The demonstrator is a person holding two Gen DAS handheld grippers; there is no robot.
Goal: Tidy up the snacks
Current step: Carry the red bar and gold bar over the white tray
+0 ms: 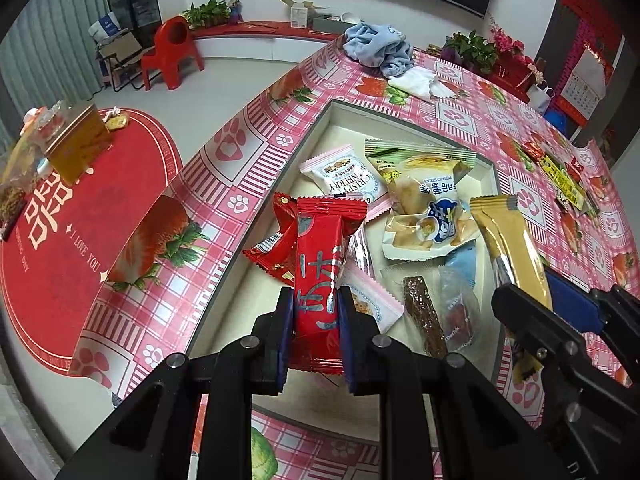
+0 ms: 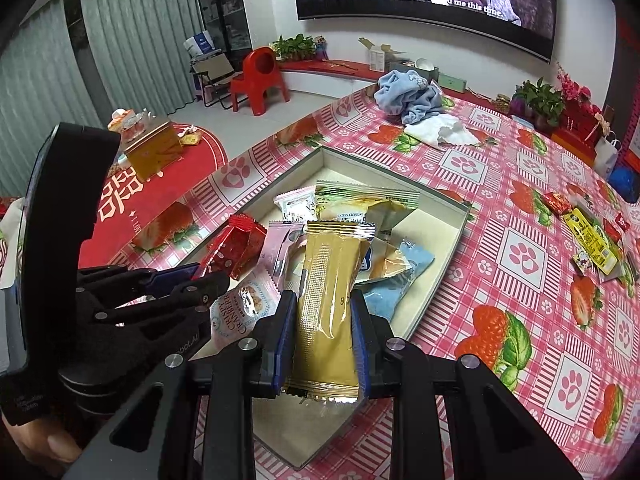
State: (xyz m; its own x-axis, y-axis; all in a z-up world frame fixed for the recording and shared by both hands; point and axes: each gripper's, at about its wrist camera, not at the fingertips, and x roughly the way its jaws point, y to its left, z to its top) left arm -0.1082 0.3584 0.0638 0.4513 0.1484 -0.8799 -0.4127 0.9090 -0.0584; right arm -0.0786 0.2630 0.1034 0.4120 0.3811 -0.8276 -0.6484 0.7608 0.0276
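Observation:
A shallow cream box (image 1: 340,114) (image 2: 448,216) lies on the pink strawberry tablecloth with several snack packets in it. My left gripper (image 1: 316,298) is shut on a red packet (image 1: 320,256), held just above the box's left side. My right gripper (image 2: 324,304) is shut on a long gold packet (image 2: 332,280) (image 1: 512,248), held over the box's near right part. The right gripper (image 1: 560,312) also shows at the right of the left wrist view. In the right wrist view the left gripper (image 2: 200,274) sits at the left with the red packet (image 2: 240,244). Under the held packets lie a potato sticks bag (image 1: 424,188), pink cranberry packets (image 1: 344,176) and a blue packet (image 2: 396,280).
More loose snacks (image 2: 588,236) (image 1: 560,176) lie on the tablecloth at the right. A blue cloth (image 2: 408,96) and a white cloth (image 2: 440,130) sit at the table's far side. Left of the table are a red rug (image 1: 60,260), a gold tin (image 1: 80,140) and a red chair (image 1: 172,52).

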